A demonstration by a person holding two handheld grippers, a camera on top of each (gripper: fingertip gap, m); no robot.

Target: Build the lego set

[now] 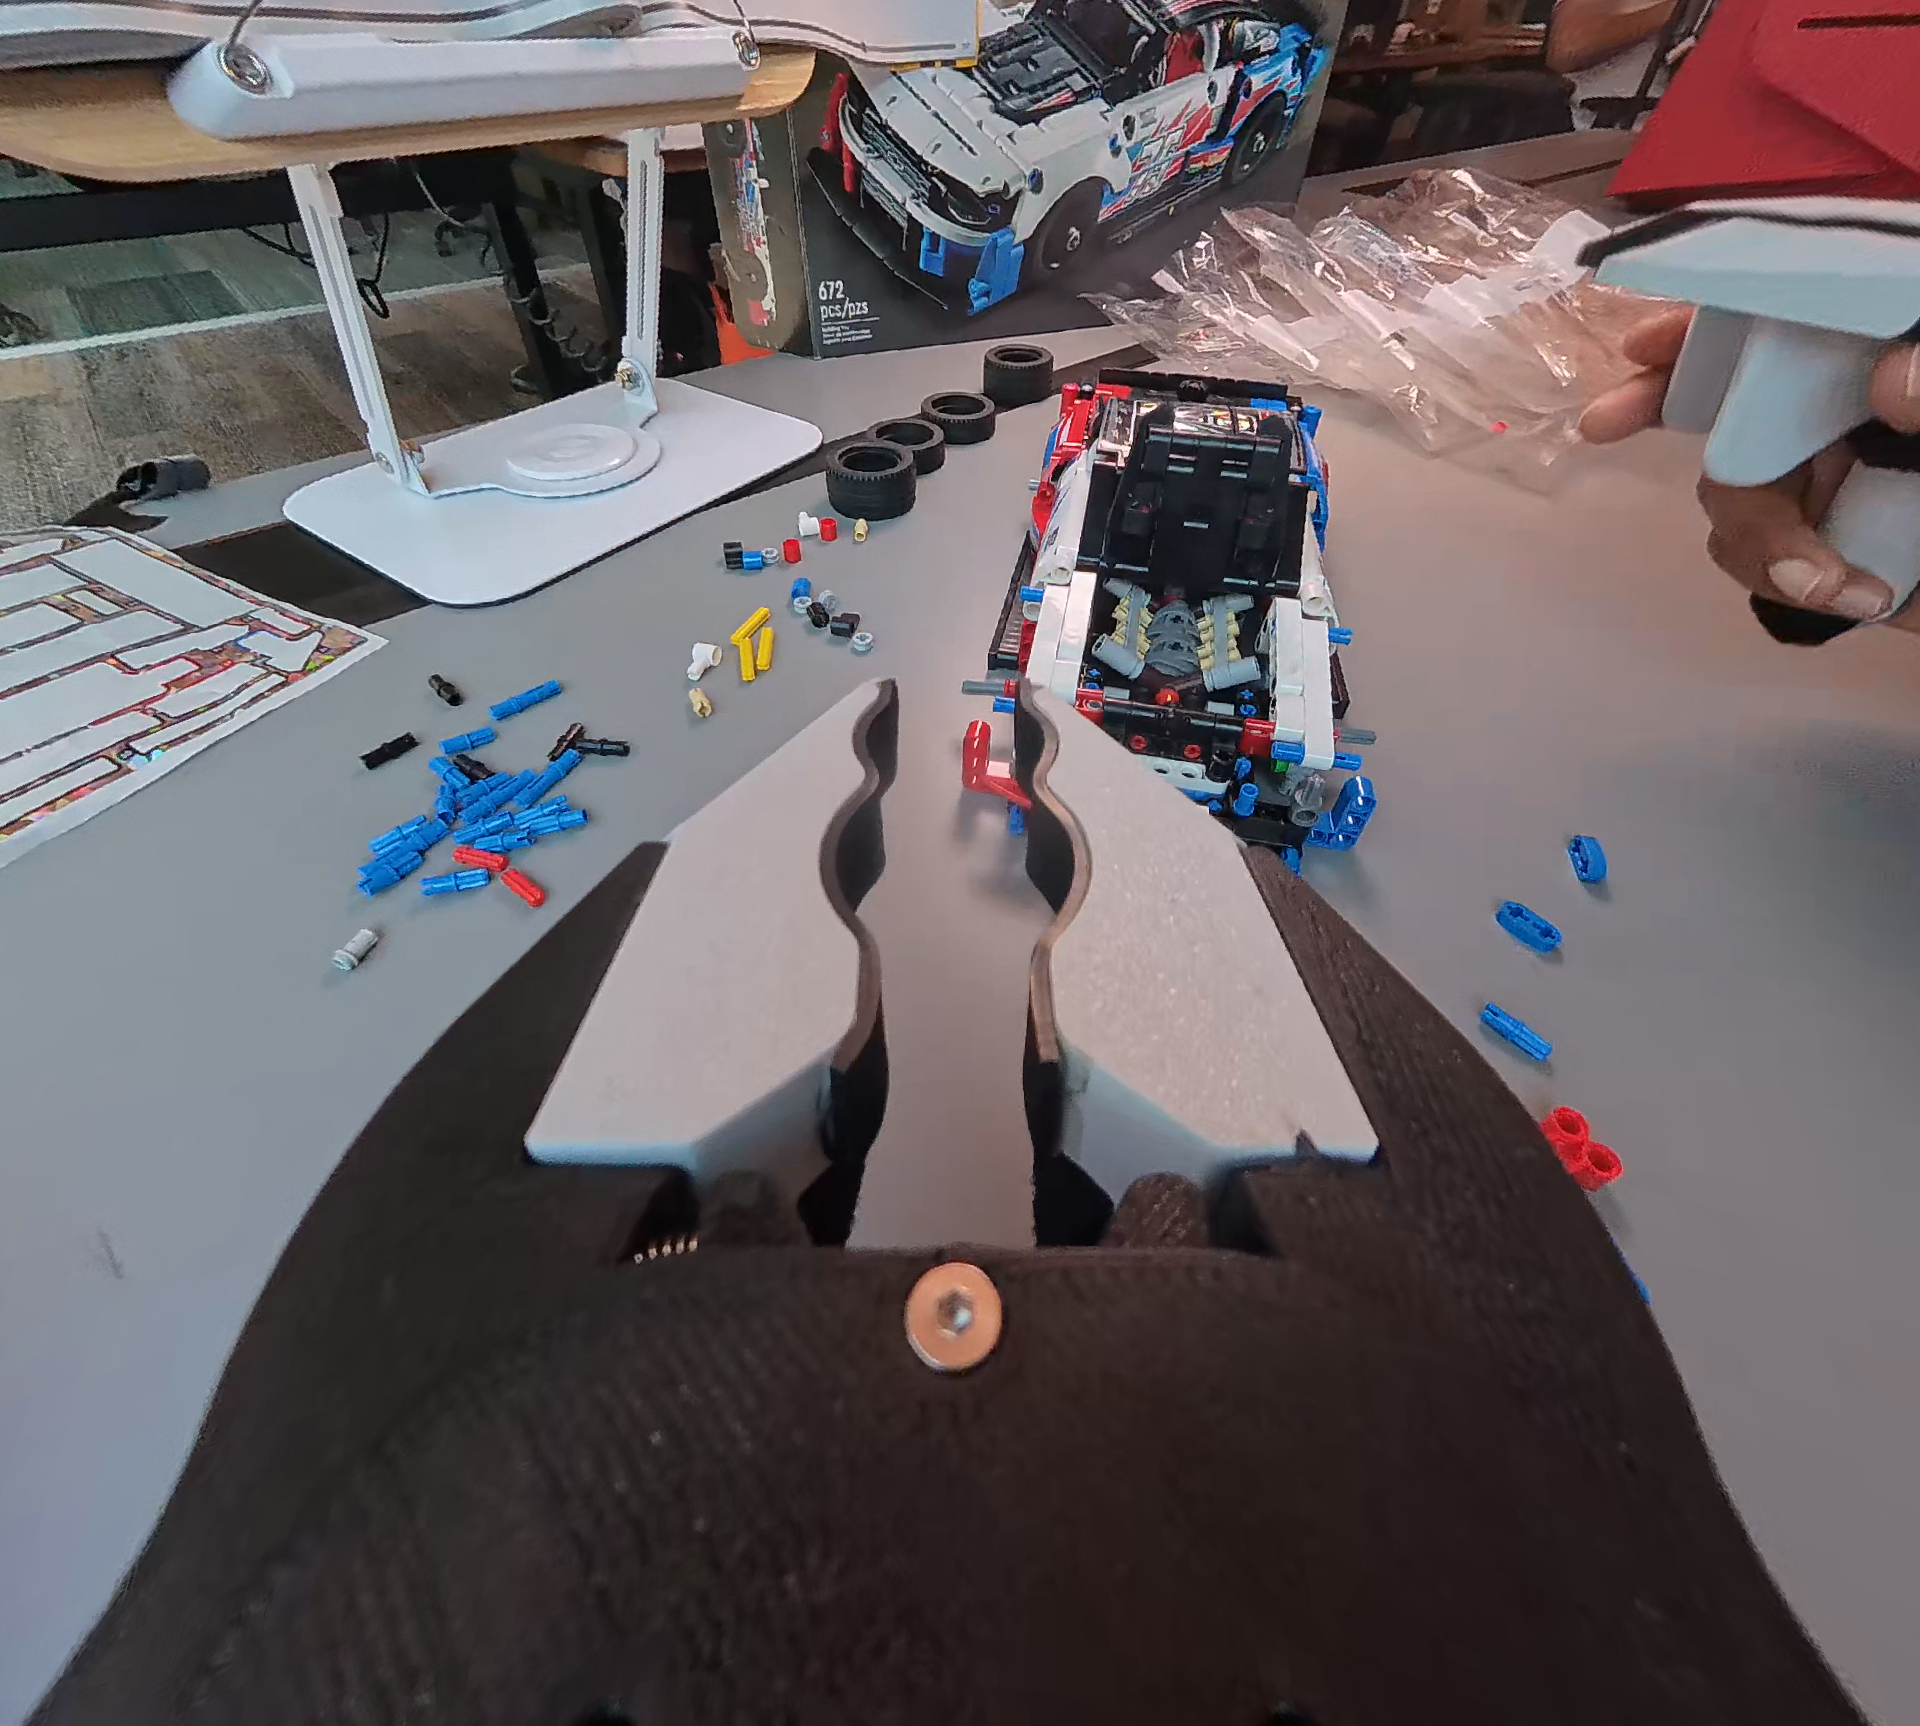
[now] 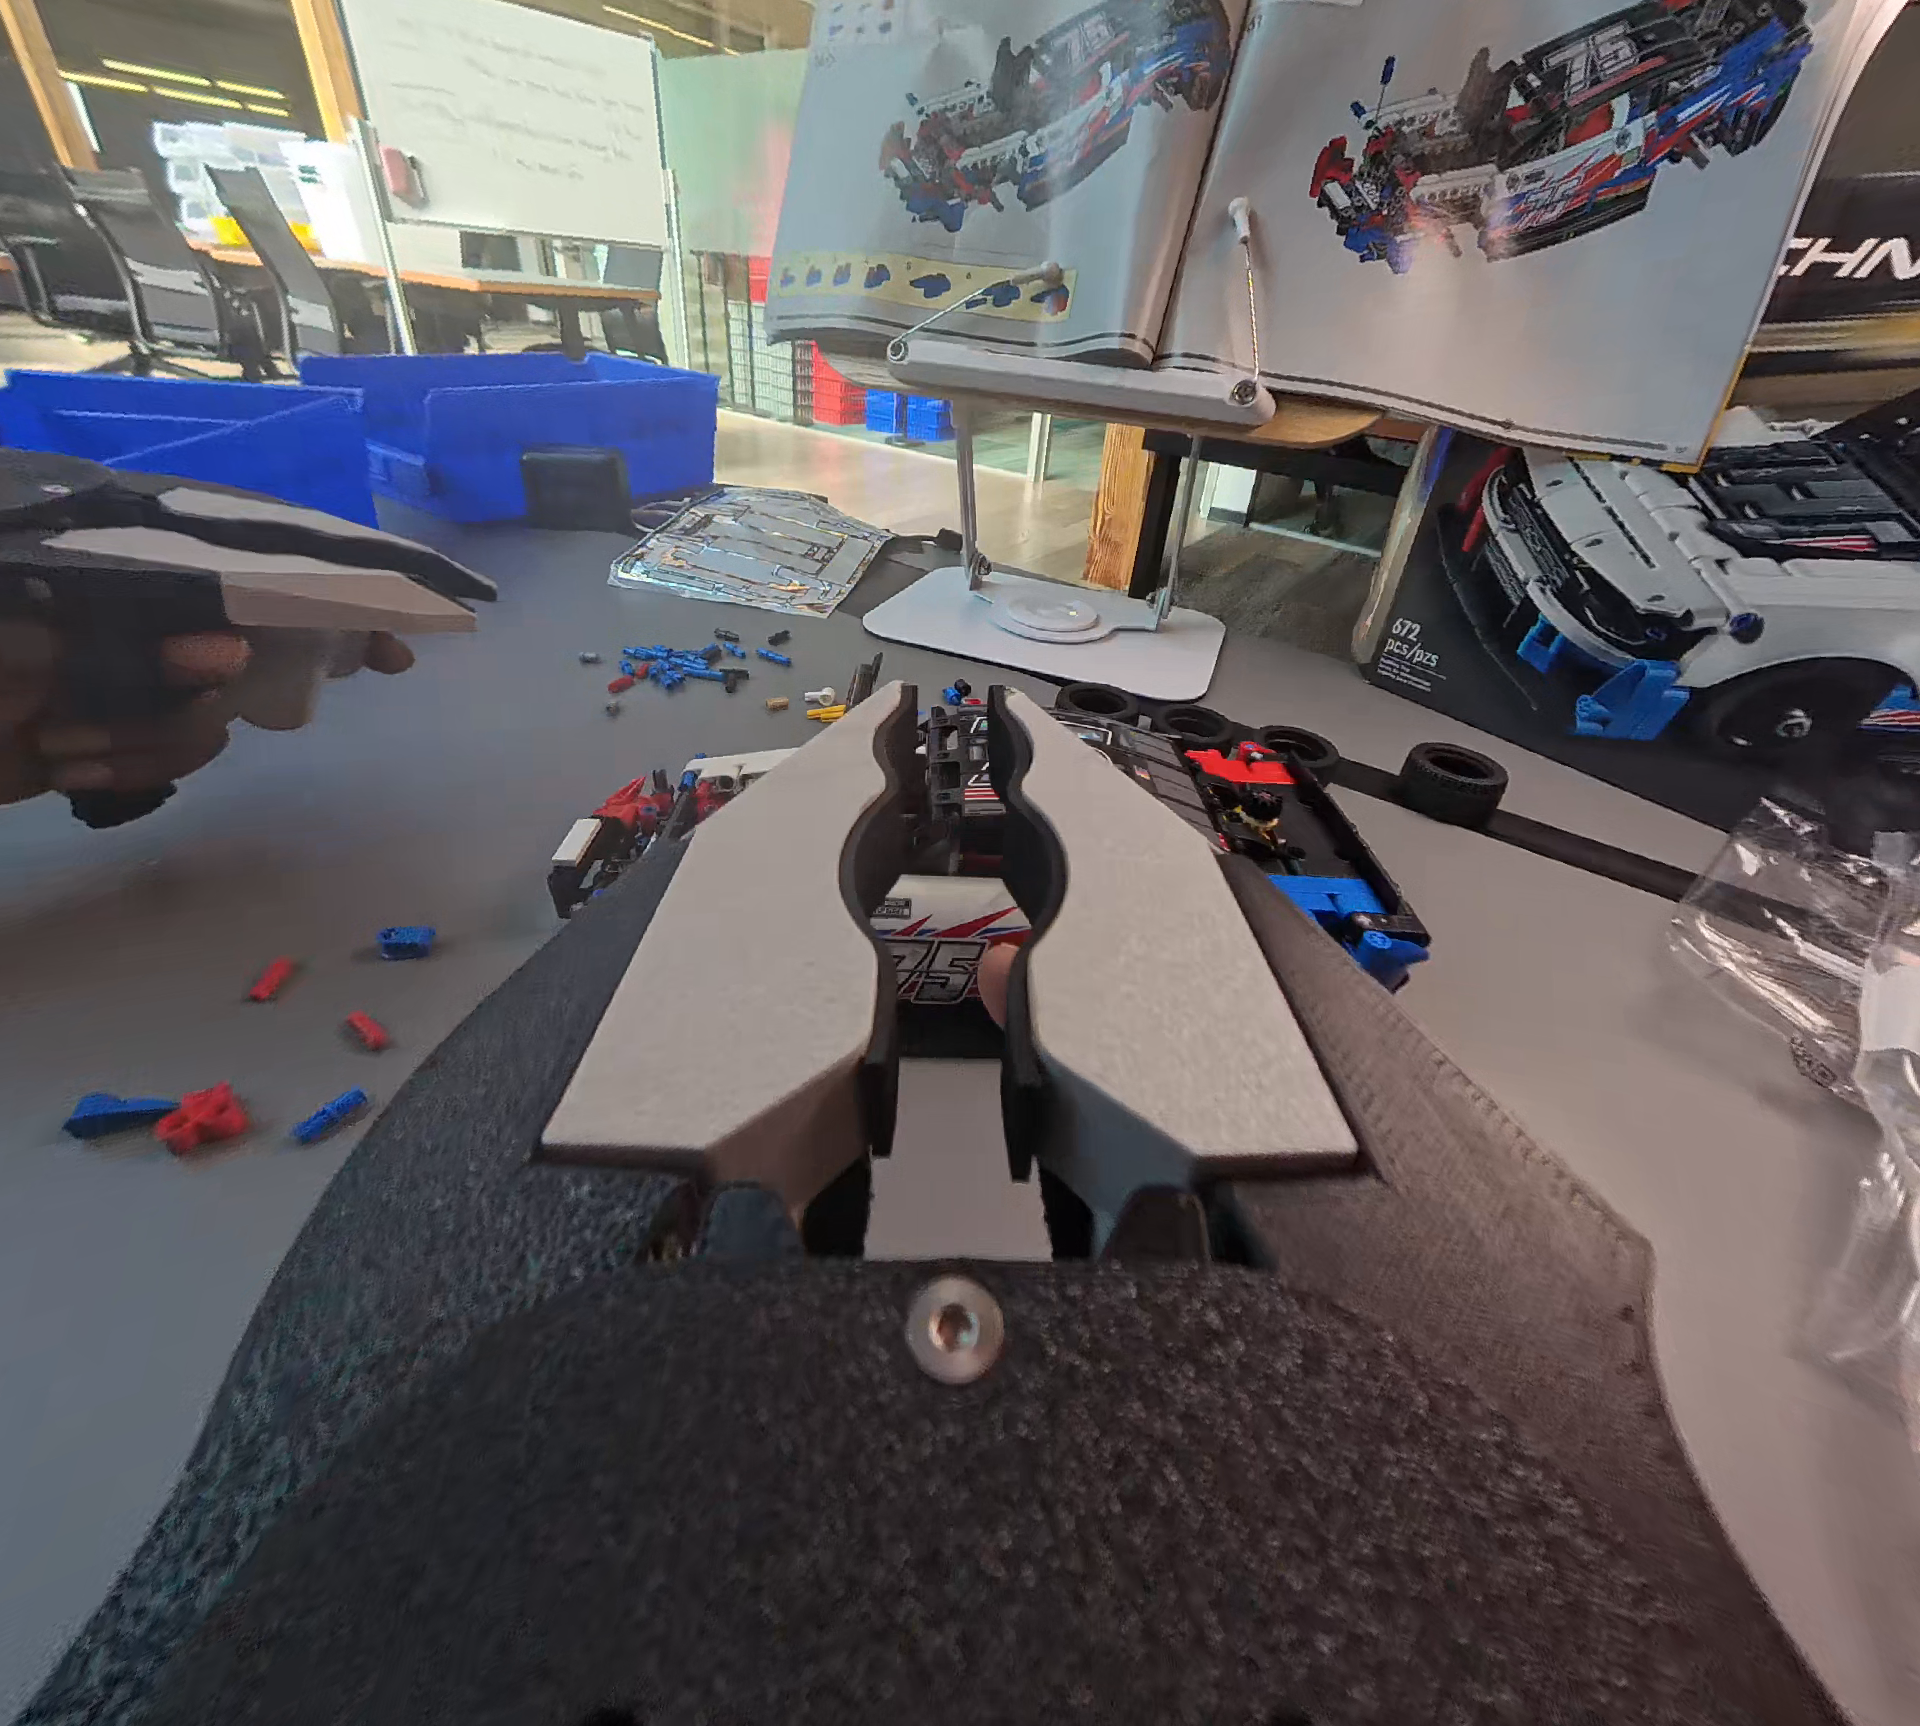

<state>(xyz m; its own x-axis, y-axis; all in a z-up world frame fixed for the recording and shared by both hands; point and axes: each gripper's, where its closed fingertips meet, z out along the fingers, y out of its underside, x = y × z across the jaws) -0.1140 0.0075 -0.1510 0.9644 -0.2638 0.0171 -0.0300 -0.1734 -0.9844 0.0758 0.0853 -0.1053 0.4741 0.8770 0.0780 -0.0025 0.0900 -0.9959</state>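
The partly built race car (image 1: 1174, 616) stands on the grey table (image 1: 1558, 658), nose toward me, engine exposed. My left gripper (image 1: 956, 705) is open and empty, low over the table just left of the car's front corner. My right gripper (image 2: 951, 694) hovers over the car's side (image 2: 1278, 803), fingers a little apart with nothing between them. In the left wrist view it shows at the upper right (image 1: 1600, 258), held by a hand. The left gripper shows at the left of the right wrist view (image 2: 473, 606). Loose blue pins (image 1: 478, 814) lie left of the car.
Several black tyres (image 1: 935, 440) line up behind the car. The open instruction book on its white stand (image 2: 1299, 170), the set's box (image 1: 1091, 118), empty plastic bags (image 1: 1403, 294), a sticker sheet (image 1: 135, 668) and blue bins (image 2: 499, 429) ring the table. Red and blue pieces (image 1: 1584, 1146) lie at right. Tip to tip, the grippers are about 20 cm apart.
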